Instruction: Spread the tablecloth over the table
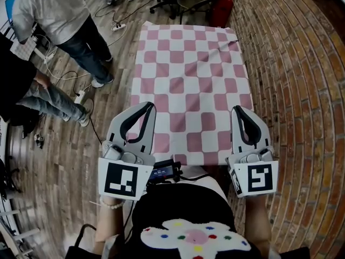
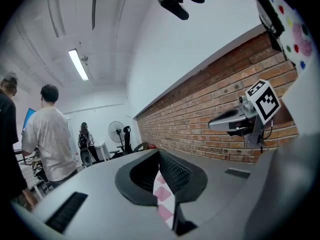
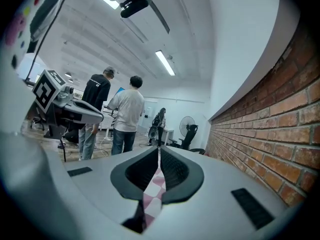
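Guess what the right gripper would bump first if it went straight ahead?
Nothing nearby, it seems: the right gripper, shut on the tablecloth, points along above it toward a distant office chair.

**Tally by kind**

One tablecloth point(image 1: 191, 85). Two grippers: left gripper point(image 1: 147, 107), right gripper point(image 1: 237, 110). Two marker cubes point(image 1: 124, 179), one per gripper. Three bystanders: bystander in dark top point(image 3: 97, 96), bystander in white shirt point(image 3: 127, 109), bystander far back point(image 3: 161, 115). One fan point(image 3: 187, 121). One brick wall point(image 3: 280, 129). One red object point(image 1: 222, 7)
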The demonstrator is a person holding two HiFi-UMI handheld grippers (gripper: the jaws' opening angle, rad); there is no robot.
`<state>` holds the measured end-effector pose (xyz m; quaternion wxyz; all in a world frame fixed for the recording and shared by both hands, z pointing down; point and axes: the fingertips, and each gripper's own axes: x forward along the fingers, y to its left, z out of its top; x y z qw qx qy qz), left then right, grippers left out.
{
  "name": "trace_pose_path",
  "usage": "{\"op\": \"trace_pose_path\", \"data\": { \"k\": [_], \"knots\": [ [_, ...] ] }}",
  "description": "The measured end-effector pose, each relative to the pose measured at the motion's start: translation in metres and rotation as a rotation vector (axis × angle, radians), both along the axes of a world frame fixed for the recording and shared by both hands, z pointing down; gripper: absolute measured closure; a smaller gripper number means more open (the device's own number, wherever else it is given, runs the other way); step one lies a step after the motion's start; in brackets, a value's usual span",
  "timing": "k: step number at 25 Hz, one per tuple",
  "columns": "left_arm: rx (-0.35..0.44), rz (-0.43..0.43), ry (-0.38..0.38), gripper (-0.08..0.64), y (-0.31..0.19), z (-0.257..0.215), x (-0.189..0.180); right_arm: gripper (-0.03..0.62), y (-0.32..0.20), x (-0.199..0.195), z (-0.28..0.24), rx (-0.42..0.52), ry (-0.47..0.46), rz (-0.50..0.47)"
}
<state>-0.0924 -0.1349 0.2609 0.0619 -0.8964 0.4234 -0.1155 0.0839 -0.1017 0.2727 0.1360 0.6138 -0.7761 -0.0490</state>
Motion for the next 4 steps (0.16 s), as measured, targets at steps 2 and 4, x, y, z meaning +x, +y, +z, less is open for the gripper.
{"op": "trace_pose_path", "data": {
  "k": [2,4],
  "knots": [
    [-0.001,-0.004,0.003,0.543,-0.0009,0.0001,-0.0003,0.552,-0.0007,-0.0004,0.0005,0.0,0.003,-0.002],
    [-0.002,-0.007,0.006,0.543,-0.0018,0.0001,-0.0003,0.552,-0.0014,-0.0005,0.0009,0.0,0.004,-0.004]
  ]
}}
